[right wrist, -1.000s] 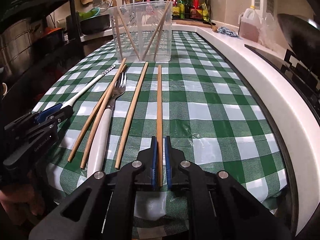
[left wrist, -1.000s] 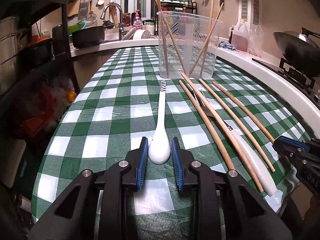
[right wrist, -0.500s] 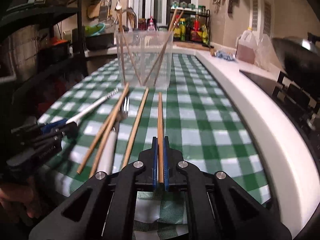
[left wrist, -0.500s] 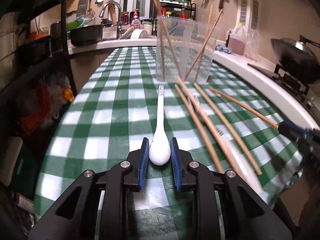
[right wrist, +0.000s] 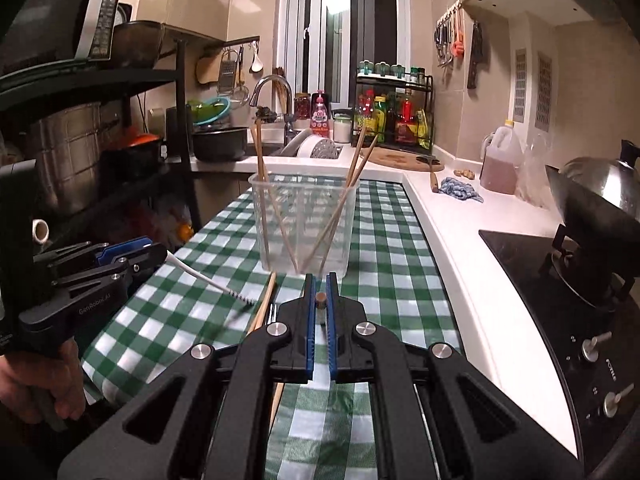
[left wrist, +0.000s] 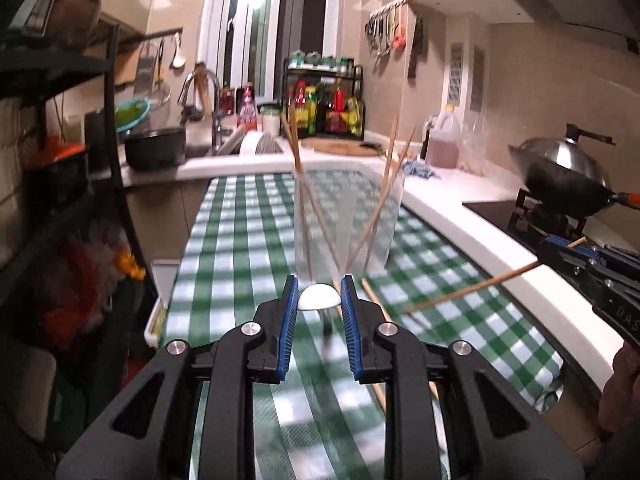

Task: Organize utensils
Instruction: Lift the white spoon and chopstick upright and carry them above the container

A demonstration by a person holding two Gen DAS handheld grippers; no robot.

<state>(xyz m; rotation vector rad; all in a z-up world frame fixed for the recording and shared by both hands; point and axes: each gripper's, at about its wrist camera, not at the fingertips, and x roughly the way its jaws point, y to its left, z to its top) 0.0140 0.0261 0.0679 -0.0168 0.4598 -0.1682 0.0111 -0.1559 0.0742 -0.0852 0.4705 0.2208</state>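
Both tools have risen off the bench since the earlier frames. Left wrist view: left gripper [left wrist: 319, 294] fingers clamp the white spoon [left wrist: 319, 297], airborne before the clear container [left wrist: 347, 220]. Right wrist view: right gripper [right wrist: 320, 294] fingers pinch a chopstick [right wrist: 320, 303] end-on. Carrying step; next, tip each into the container.

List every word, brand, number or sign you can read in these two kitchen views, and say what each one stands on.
"GenRobot.AI": on the side of the left gripper, right wrist view.
"DAS": partly cut off, on the body of the right gripper, left wrist view.
Vertical word on the stove panel: too small to read.
Pink bottle label by the sink: blurred.
Sauce bottles on the rack: labels unreadable.
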